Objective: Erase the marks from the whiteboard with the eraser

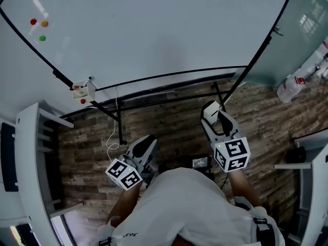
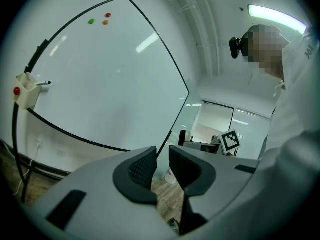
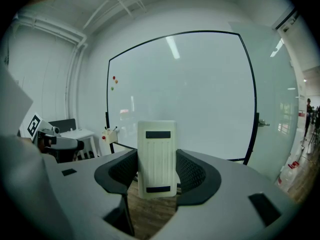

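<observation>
Just one eraser (image 3: 157, 156), one whiteboard (image 1: 154, 29), three magnets (image 1: 44, 23)

"361" printed on the person's white shirt (image 1: 189, 204), no other text legible

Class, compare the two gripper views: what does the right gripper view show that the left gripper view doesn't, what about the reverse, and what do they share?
Only the right: the eraser clamped upright in the right gripper. Only the left: the narrow, empty gap between the left gripper jaws. Both: the whiteboard, its three magnets and the marker holder.
</observation>
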`<move>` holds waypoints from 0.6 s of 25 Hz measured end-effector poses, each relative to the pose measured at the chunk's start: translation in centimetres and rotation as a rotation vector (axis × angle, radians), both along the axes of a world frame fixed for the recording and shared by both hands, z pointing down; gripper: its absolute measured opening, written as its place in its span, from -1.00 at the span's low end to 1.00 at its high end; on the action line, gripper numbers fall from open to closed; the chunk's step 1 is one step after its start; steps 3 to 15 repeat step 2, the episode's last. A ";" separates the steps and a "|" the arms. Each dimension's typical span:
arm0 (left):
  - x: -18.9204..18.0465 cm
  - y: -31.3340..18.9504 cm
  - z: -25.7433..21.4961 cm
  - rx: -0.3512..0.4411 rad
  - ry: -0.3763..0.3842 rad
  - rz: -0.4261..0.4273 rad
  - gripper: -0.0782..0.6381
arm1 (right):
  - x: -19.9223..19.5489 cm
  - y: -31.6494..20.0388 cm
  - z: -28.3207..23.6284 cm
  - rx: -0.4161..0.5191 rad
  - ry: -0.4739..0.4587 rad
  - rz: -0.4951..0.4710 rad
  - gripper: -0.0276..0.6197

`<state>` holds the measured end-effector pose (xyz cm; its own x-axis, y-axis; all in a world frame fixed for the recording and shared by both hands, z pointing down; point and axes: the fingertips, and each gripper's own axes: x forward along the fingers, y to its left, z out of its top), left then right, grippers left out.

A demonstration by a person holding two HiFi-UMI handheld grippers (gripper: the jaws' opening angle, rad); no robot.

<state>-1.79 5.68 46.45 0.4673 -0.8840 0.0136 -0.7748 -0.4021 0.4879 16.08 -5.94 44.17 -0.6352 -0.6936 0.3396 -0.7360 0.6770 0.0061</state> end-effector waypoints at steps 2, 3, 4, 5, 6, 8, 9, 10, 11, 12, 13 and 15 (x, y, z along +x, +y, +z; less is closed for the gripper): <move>0.0 0.0 0.0 0.001 0.000 0.002 -0.55 | -0.1 -0.1 0.0 0.002 0.002 0.000 -0.13; 0.0 0.0 0.0 0.001 0.000 0.002 -0.55 | -0.1 -0.1 0.0 0.002 0.002 0.000 -0.13; 0.0 0.0 0.0 0.001 0.000 0.002 -0.55 | -0.1 -0.1 0.0 0.002 0.002 0.000 -0.13; 0.0 0.0 0.0 0.001 0.000 0.002 -0.55 | -0.1 -0.1 0.0 0.002 0.002 0.000 -0.13; 0.0 0.0 0.0 0.001 0.000 0.002 -0.55 | -0.1 -0.1 0.0 0.002 0.002 0.000 -0.13; 0.0 0.0 0.0 0.001 0.000 0.002 -0.55 | -0.1 -0.1 0.0 0.002 0.002 0.000 -0.13; 0.0 0.0 0.0 0.001 0.000 0.002 -0.55 | -0.1 -0.1 0.0 0.002 0.002 0.000 -0.13; 0.0 0.0 0.0 0.001 0.000 0.002 -0.55 | -0.1 -0.1 0.0 0.002 0.002 0.000 -0.13; 0.0 0.0 0.0 0.001 0.000 0.002 -0.55 | -0.1 -0.1 0.0 0.002 0.002 0.000 -0.13; 0.0 0.0 0.0 0.001 0.000 0.002 -0.55 | -0.1 -0.1 0.0 0.002 0.002 0.000 -0.13; 0.0 0.0 0.0 0.001 0.000 0.002 -0.55 | -0.1 -0.1 0.0 0.002 0.002 0.000 -0.13; 0.0 0.0 0.0 0.001 0.000 0.002 -0.55 | -0.1 -0.1 0.0 0.002 0.002 0.000 -0.13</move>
